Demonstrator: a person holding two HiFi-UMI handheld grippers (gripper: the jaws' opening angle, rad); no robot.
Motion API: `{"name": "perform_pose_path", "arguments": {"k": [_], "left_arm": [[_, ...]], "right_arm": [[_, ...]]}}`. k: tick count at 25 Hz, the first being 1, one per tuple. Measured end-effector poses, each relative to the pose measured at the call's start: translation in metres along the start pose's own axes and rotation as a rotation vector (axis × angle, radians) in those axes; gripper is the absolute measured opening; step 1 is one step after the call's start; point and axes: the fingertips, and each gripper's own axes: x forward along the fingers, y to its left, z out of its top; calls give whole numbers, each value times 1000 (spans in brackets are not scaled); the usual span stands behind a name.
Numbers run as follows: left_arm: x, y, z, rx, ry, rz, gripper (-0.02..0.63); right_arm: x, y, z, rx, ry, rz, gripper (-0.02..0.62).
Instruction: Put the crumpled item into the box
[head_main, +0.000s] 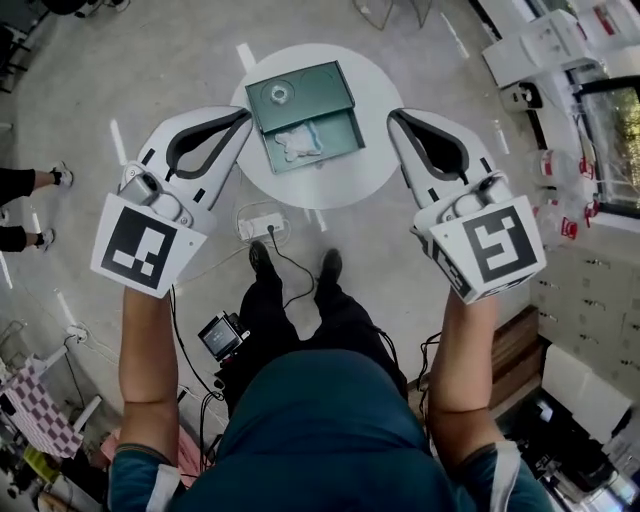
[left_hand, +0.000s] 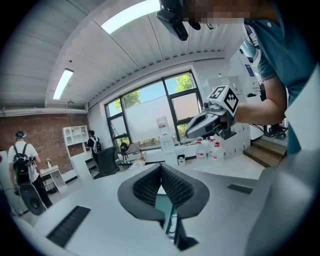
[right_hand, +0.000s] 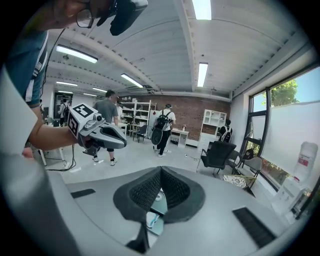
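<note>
**A:** What did the head view give you?

**B:** The left gripper and the right gripper hung high over a small round white table. Both were closed with nothing in them. The crumpled item, pale and wrinkled like thin paper or film, lay inside the open green box. The box was flat, hard-edged and smooth.

**A:** And the left gripper view?

**B:** Its dark ribbed pads met at the tips, with no object between them. A sliver of the green box showed far below, and the other gripper floated against the windows.

**A:** The right gripper view?

**B:** It was the same there, with pads together and bare. Under them I glimpsed the box and a bit of the pale wad in it.

**A:** So what could have gone wrong from there?

**B:** In my judgement, a springy wad might have lifted above the rim. The box also looked light, so a careless touch on the way down could have slid it across that slick tabletop. The power strip and its cable lay beside the person's shoes, which was a trip risk.
</note>
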Motion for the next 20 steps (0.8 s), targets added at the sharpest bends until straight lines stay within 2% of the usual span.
{"name": "perform_pose_path", "arguments": {"k": [11, 20], "left_arm": [[-102, -7, 103, 15, -45, 126, 20], [-144, -23, 138, 27, -80, 131, 20]], "right_arm": [[-76, 28, 102, -81, -100, -1, 37], [-107, 53, 142, -107, -102, -8, 37]]}}
